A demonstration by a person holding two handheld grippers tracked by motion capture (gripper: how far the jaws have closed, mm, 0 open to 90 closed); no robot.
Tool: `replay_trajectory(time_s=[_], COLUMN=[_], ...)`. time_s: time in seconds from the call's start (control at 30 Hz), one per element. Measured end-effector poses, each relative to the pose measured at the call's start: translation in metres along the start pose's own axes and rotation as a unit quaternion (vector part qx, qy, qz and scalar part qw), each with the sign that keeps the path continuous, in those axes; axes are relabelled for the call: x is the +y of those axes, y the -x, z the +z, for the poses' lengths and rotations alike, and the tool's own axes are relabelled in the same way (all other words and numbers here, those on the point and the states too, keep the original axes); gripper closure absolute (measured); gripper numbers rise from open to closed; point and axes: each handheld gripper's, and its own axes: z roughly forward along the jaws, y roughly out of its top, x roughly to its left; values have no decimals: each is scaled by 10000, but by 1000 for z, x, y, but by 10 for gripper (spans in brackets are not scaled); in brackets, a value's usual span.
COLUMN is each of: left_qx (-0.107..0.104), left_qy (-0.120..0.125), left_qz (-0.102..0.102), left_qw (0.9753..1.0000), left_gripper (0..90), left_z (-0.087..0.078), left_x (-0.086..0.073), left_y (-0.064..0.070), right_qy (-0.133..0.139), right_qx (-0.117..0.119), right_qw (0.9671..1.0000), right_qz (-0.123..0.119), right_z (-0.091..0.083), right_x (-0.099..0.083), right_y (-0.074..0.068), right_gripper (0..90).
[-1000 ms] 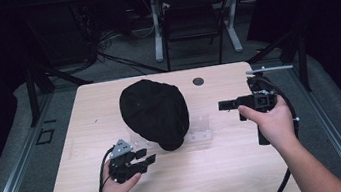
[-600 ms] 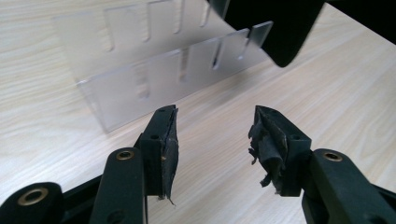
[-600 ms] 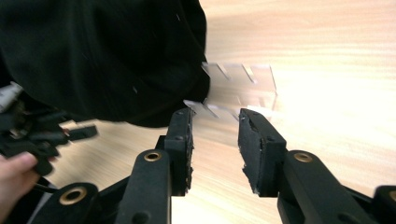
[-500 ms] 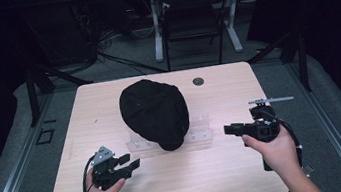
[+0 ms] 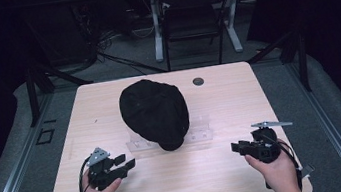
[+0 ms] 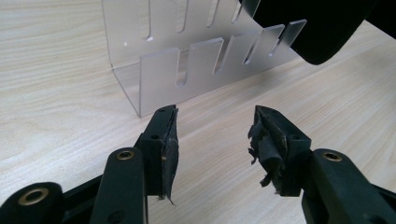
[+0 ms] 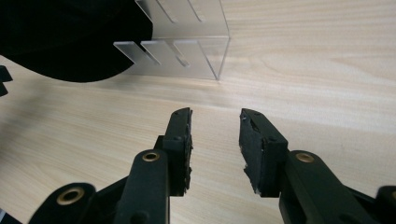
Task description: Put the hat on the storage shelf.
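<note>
Grippers rest low at the near edge of the table (image 5: 182, 190) as we face a black cap (image 5: 155, 110) draped over a clear slotted acrylic rack (image 5: 199, 135). Our left gripper (image 5: 125, 165), at about seven o'clock from the cap, shows its jaws parted around nothing but bare wood; in the left gripper view the worn, frayed pads (image 6: 261, 154) point toward the rack's near corner (image 6: 140, 74), apart from it. Our right gripper (image 5: 236, 147), at about four o'clock, likewise stands with jaws spread and nothing between them, aimed at the rack's other end (image 7: 205, 51). The cap (image 7: 70, 42) sits mid-table, its lowest edge hanging over the rack's front and close to the tabletop. We judge the main risk ahead to be the light rack sliding or tipping if either gripper snags it while reaching for the cloth, and the ragged pads could slip on soft fabric, letting the cap sag or fall. How the cap is seated on the rack is hidden beneath the fabric; its brim cannot be told apart from its crown. A small dark disc (image 5: 198, 81) lies at one o'clock beyond the cap, and the far room fades into darkness.
</note>
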Motion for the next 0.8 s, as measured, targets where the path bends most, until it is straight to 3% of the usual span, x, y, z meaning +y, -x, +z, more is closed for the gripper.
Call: replay_trajectory(time_s=[0.3,0.47,0.6,0.8], left_qx=[-2,-16,-2,-1], left_qy=[-22,9,-24,-73], left_qz=[67,114,163,253], left_qw=[10000,9999,9999,9997], left_gripper=[508,508,507,504], left_z=[3,4,5,7], left_x=[-3,-4,-5,-6], left_y=[1,3,4,4], right_qy=[207,293,357,386], right_qx=[-72,-189,-132,-177], right_qw=[9997,9993,9992,9988], right_qz=[-45,-167,-113,-237], right_z=[13,19,22,28], right_x=[-25,-33,-37,-44], right_y=[10,13,15,18], right_gripper=[624,622,621,605])
